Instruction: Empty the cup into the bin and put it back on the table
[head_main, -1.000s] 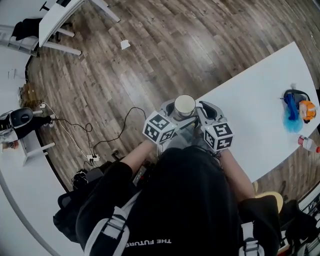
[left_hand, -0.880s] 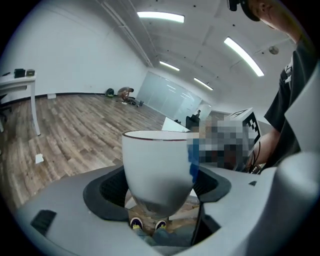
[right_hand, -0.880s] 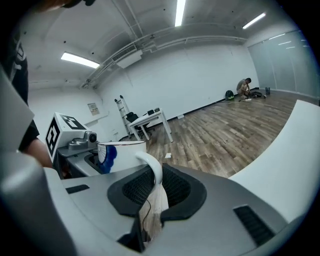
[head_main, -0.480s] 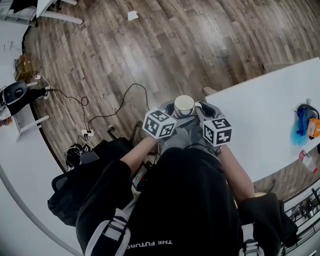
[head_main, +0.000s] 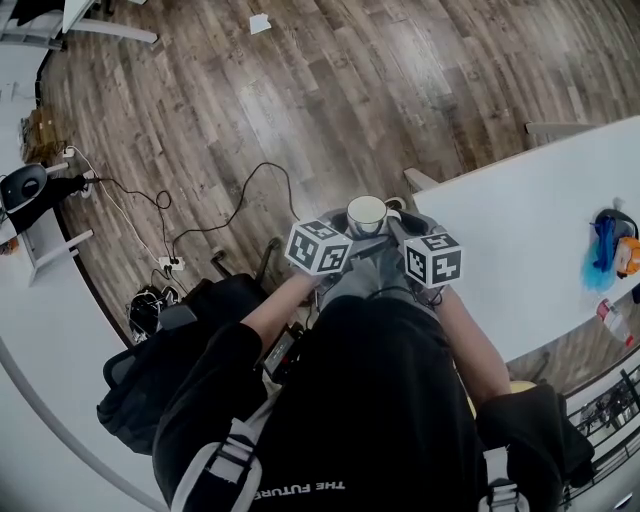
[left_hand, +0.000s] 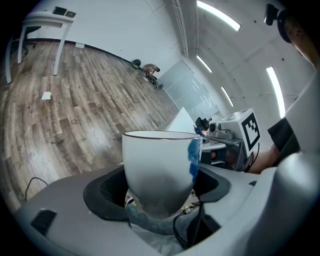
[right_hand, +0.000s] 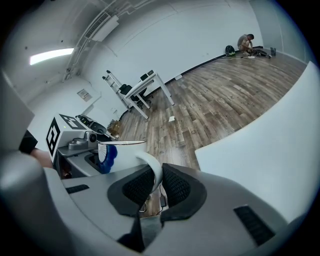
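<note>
Head view has the white ceramic cup with a blue smear on its side (head_main: 367, 213) upright in the air, over the brown wood-plank floor (head_main: 300, 100) and just beside the corner of the white table (head_main: 520, 230). No bin appears in any view. The left gripper (left_hand: 159, 187) has its jaws set wide around the cup's lower body, pads against the wall. The right gripper (right_hand: 157, 185) has its jaws narrow, pinching the curved white handle (right_hand: 152, 167).

Whether anything lies inside the cup is hard to tell; its inside looks pale and featureless from above.

The main risk, as I judge it, comes from the shared hold. If the two hands drift apart or turn unequally, the thin handle could twist out of the narrow pinch, or the rounded body could slide in the wide jaws. With nothing but floor and the black cables (head_main: 200, 230) below, a slip would likely mean breakage, and an early tilt would spill the contents short of the bin.
</note>
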